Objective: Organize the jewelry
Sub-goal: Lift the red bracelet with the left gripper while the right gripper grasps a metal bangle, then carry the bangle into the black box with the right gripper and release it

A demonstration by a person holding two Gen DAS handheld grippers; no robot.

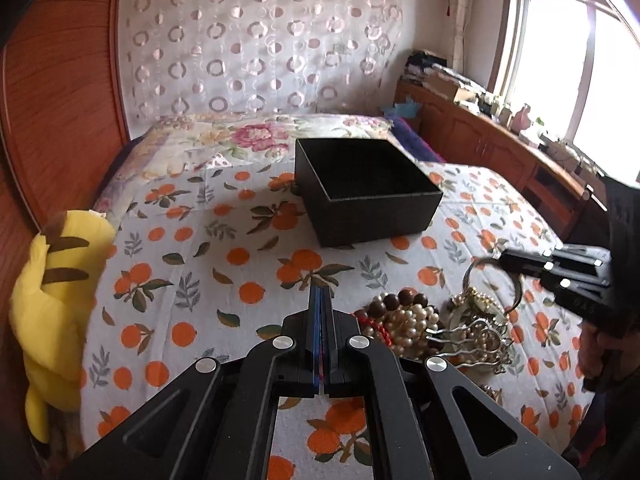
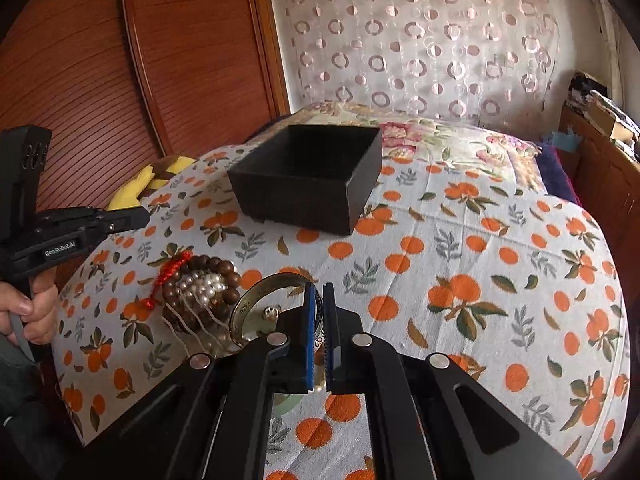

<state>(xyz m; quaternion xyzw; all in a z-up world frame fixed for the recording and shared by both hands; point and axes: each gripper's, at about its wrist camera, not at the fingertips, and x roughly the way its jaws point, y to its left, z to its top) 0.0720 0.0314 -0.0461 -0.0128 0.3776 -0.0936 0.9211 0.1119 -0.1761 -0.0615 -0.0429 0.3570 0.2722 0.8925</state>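
An open black box (image 1: 360, 188) stands on the orange-print bedcover; it also shows in the right wrist view (image 2: 308, 184). A pile of jewelry (image 1: 432, 328) lies in front of it: brown wooden beads, pearls (image 2: 204, 284), a red cord and silver chains. My right gripper (image 2: 319, 292) is shut on a silver bangle (image 2: 260, 300) and holds it above the pile; in the left wrist view the bangle (image 1: 480, 266) hangs from it. My left gripper (image 1: 320, 292) is shut and empty, just left of the pile.
A yellow plush toy (image 1: 56, 304) lies at the bed's left edge. A floral quilt (image 1: 248, 140) lies behind the box. A wooden wardrobe (image 2: 120, 60) stands on the left, a low cabinet (image 1: 500, 152) with clutter under the window on the right.
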